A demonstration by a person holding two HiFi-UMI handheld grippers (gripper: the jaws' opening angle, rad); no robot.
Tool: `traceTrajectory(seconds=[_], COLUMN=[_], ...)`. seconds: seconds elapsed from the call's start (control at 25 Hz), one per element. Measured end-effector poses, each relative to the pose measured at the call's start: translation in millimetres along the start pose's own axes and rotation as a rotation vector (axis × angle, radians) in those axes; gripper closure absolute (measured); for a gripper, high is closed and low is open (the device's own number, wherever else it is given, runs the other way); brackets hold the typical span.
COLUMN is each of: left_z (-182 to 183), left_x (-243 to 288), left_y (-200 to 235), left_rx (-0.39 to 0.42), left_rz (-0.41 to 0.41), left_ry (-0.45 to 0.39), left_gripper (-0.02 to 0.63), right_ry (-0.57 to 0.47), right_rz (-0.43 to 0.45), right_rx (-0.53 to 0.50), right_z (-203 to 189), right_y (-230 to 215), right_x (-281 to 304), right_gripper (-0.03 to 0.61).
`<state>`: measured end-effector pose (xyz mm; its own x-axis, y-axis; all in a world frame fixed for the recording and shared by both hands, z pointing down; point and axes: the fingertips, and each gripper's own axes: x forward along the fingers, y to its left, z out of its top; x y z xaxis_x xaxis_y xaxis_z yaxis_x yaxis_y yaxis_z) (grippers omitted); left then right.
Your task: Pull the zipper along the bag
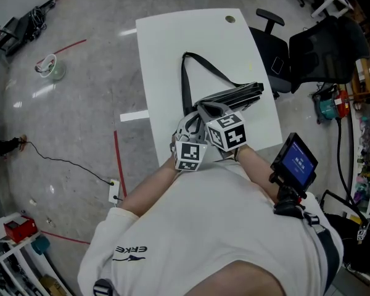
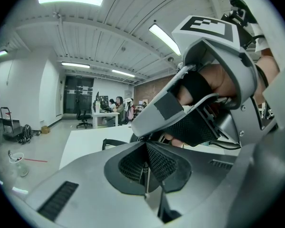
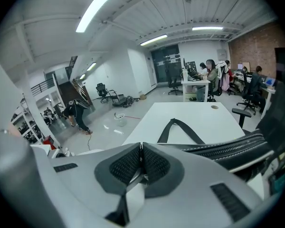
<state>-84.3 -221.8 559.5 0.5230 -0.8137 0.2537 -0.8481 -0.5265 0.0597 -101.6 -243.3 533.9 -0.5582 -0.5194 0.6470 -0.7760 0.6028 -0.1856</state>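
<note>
A black bag (image 1: 231,97) lies on the white table (image 1: 172,54), its long strap (image 1: 194,63) looped toward the far side. Both grippers hover close together over the bag's near left end. My left gripper (image 1: 184,123) is shut; its mesh pads (image 2: 154,163) meet with nothing visible between them, and it faces the right gripper's body (image 2: 204,103). My right gripper (image 1: 208,110) is shut too, pads (image 3: 133,163) pressed together. In the right gripper view the bag's zipped edge (image 3: 228,148) runs just right of the jaws, with the strap (image 3: 180,127) beyond. The zipper pull is not visible.
Two black office chairs (image 1: 324,48) stand by the table's right side. A device with a blue screen (image 1: 298,160) sits at the person's right hip. A cable grommet (image 1: 230,19) marks the table's far end. Red tape lines (image 1: 117,159) and a bowl (image 1: 49,66) are on the floor.
</note>
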Motion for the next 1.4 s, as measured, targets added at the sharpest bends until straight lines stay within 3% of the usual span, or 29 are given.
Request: traceTrajectory(seconds=[0.32,0.56,0.72,0.92,1.08,1.4], left_z=[-8.0,-10.9,-9.0,-13.4,3.2,18.0], left_x=[-9.9,-24.5,-37.7,-55.1,-77.4,-78.0], left_y=[-2.8,-2.3,-2.0,0.9,-2.1,-5.9], left_rx=[0.01,0.005,0.011,-0.007,-0.024,-0.053], left_rz=[-0.007,0.005,0.014,0.023,0.039,0.078], left_ry=[0.036,0.043,0.028,0.025,0.001,-0.038], left_gripper=[0.612,0.612,0.612,0.612,0.612,0.612], right_ry=[-0.033,-0.028,-0.046,-0.081,-0.138,-0.219], right_rz=[-0.008,0.028,0.036,0.002,-0.059,-0.142], right_rx=[0.026,0.003,-0.003,0.019,0.029,-0.004], right_z=[0.5,-5.2,-9.8,-17.4,-20.8,-38.7], right_y=[0.0,17.9,32.0,39.8,44.8,27.5], right_x=[-4.1,-10.2,-16.6,-28.2,-59.2,-83.8], right_gripper=[0.567,0.487,0.477,0.479,0.479,0.481])
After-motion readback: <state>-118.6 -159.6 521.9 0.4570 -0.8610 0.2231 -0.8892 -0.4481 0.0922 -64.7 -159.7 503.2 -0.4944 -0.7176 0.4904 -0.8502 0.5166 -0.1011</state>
